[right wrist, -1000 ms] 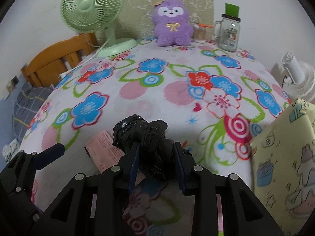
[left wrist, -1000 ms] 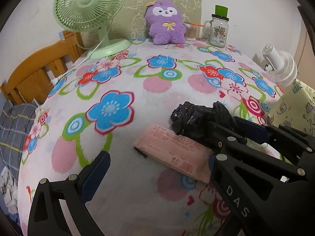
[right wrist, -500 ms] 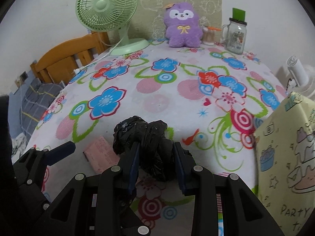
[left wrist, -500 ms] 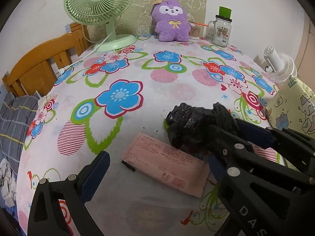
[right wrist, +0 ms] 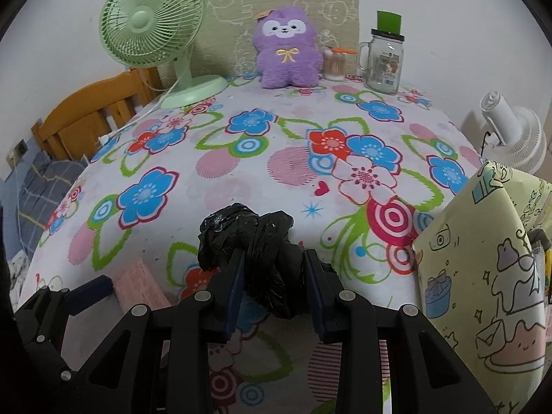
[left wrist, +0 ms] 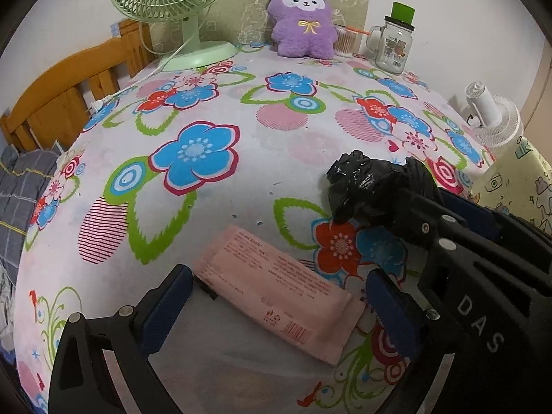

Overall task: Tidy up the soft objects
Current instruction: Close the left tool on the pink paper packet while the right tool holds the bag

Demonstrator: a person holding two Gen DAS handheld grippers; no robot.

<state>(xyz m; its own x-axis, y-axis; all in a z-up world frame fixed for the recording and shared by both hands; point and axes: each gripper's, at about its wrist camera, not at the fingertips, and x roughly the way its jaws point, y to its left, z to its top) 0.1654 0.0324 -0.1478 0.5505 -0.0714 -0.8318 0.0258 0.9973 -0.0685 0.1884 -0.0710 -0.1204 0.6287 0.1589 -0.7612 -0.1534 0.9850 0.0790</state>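
Observation:
A crumpled black plastic bag (right wrist: 255,241) hangs just above the flowered tablecloth (right wrist: 293,165), and my right gripper (right wrist: 274,286) is shut on it. In the left wrist view the same bag (left wrist: 372,186) shows at the right, in the right gripper (left wrist: 448,234). My left gripper (left wrist: 279,300) is open, its blue pads wide apart. A flat pink packet (left wrist: 276,289) lies on the cloth between them, its right end near the right pad. The packet (right wrist: 138,283) also peeks out beside the left gripper (right wrist: 86,289). A purple plush (right wrist: 286,55) sits at the far edge.
A green desk fan (right wrist: 151,34) stands at the far left, its cord trailing off the table. A glass jar mug (right wrist: 384,58) and a cotton-swab pot (right wrist: 334,65) stand beside the plush. A yellow gift bag (right wrist: 483,258) stands at the right, with a white fan (right wrist: 514,134) behind it.
The left gripper has closed in on the pink packet, which now lies between its open fingers instead of ahead of them. The right gripper keeps its hold on the black bag.

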